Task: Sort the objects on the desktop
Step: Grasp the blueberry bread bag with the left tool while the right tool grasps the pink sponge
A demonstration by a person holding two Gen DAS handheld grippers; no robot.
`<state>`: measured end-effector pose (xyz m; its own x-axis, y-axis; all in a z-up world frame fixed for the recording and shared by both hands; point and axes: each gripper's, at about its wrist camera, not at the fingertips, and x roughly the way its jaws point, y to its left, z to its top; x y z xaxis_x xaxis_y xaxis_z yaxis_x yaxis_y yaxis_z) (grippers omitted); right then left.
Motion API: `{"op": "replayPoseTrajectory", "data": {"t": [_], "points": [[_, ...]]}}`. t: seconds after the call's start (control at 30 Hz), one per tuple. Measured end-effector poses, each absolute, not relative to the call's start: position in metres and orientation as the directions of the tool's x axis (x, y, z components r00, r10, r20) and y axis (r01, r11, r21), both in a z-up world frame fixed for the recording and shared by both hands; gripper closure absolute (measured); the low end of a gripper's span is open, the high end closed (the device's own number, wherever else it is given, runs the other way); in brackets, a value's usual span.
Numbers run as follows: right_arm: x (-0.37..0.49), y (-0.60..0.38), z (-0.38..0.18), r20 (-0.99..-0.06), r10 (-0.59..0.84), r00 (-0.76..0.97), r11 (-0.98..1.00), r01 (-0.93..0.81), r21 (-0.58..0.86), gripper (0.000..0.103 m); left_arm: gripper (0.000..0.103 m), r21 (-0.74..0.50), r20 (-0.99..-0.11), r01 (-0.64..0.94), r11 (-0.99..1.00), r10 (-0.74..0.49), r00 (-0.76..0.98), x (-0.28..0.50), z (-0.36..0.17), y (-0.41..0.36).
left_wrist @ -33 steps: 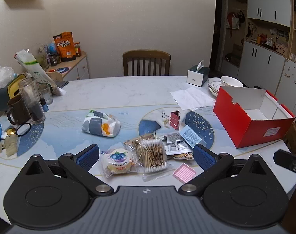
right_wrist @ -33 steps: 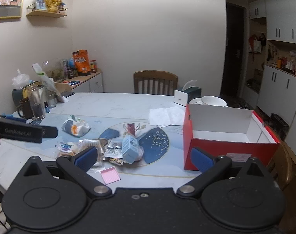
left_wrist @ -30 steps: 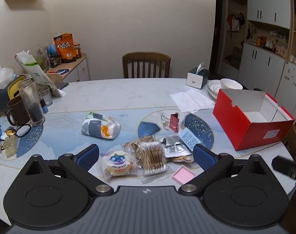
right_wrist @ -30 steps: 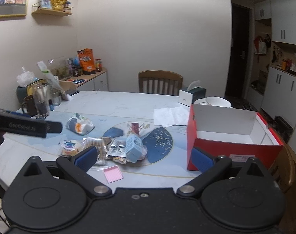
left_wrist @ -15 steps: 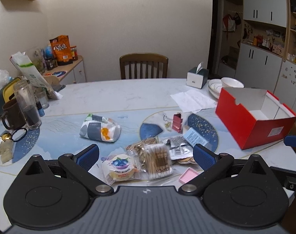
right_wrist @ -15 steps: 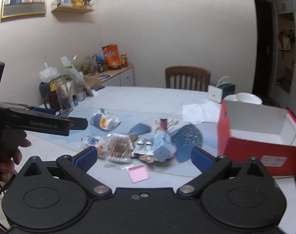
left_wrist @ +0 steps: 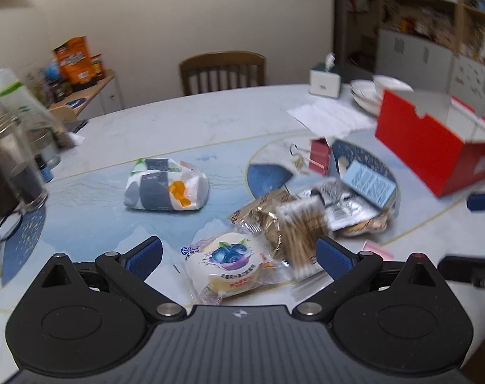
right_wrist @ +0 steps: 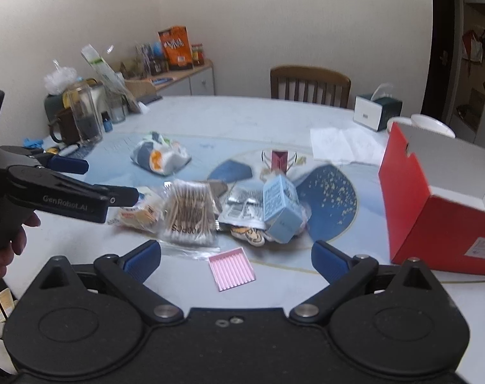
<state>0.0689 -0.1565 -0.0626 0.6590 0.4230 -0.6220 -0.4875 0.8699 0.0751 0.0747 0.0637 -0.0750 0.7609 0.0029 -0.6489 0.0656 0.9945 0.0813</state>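
A pile of small items lies mid-table: a blueberry snack pack (left_wrist: 229, 264), a bag of cotton swabs (left_wrist: 301, 227) (right_wrist: 189, 214), a light blue box (left_wrist: 368, 182) (right_wrist: 280, 208), foil sachets (right_wrist: 242, 208) and a red binder clip (right_wrist: 279, 160). A pink card (right_wrist: 231, 268) lies nearest the table's front edge. An open red box (left_wrist: 427, 147) (right_wrist: 434, 211) stands at the right. My left gripper (left_wrist: 239, 257) (right_wrist: 111, 182) is open, low over the blueberry pack. My right gripper (right_wrist: 236, 259) is open just above the pink card, holding nothing.
A patterned tissue pack (left_wrist: 165, 185) lies left of the pile. A glass jar (right_wrist: 82, 115) and a dark mug stand at the table's left edge. At the far side are a tissue box (right_wrist: 376, 112), white bowls, a sheet of paper (right_wrist: 344, 144) and a wooden chair (left_wrist: 221, 72).
Both grippers have come forward and lower toward the pile. The right view has swung left, so the left gripper and the hand holding it show larger. Both stay open.
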Motion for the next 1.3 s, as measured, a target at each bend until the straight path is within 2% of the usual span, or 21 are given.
{"op": "replayPoseTrajectory", "data": {"t": [0.2,0.43,0.83,0.9,1.03,1.17,1.23,1.3], "points": [[0.086,-0.142,-0.083,-0.667,0.394,0.632,0.879,-0.471,0.073,0.006,0.001,0.151,-0.655,0.234,0.96,-0.08,0.751,0.088,-0.095,0.071],[0.1,-0.128,-0.099,-0.701,0.376,0.606,0.881,-0.469,0.066,0.007,0.001,0.144,-0.678,0.395,0.908,-0.2,0.707,0.11,-0.114,0.093],[0.121,-0.112,-0.128,-0.764,0.329,0.555,0.887,-0.46,0.047,0.019,0.001,0.06,-0.719,0.496,0.866,-0.307,0.623,0.128,-0.138,0.106],[0.122,-0.11,-0.13,-0.771,0.326,0.547,0.885,-0.464,0.045,0.024,0.004,0.06,-0.721,0.496,0.867,-0.306,0.622,0.129,-0.14,0.107],[0.122,-0.107,-0.131,-0.771,0.319,0.551,0.882,-0.469,0.029,0.026,0.016,0.041,-0.721,0.483,0.875,-0.309,0.621,0.128,-0.139,0.112],[0.122,-0.104,-0.128,-0.773,0.322,0.547,0.877,-0.48,0.025,0.038,0.028,0.036,-0.718,0.466,0.884,-0.302,0.627,0.123,-0.138,0.116],[0.121,-0.102,-0.127,-0.774,0.324,0.544,0.873,-0.488,0.022,0.042,0.031,0.033,-0.718,0.459,0.888,-0.299,0.629,0.121,-0.137,0.116],[0.12,-0.1,-0.126,-0.775,0.325,0.542,0.87,-0.493,0.021,0.052,0.034,0.027,-0.716,0.455,0.89,-0.301,0.63,0.119,-0.136,0.116]]}}
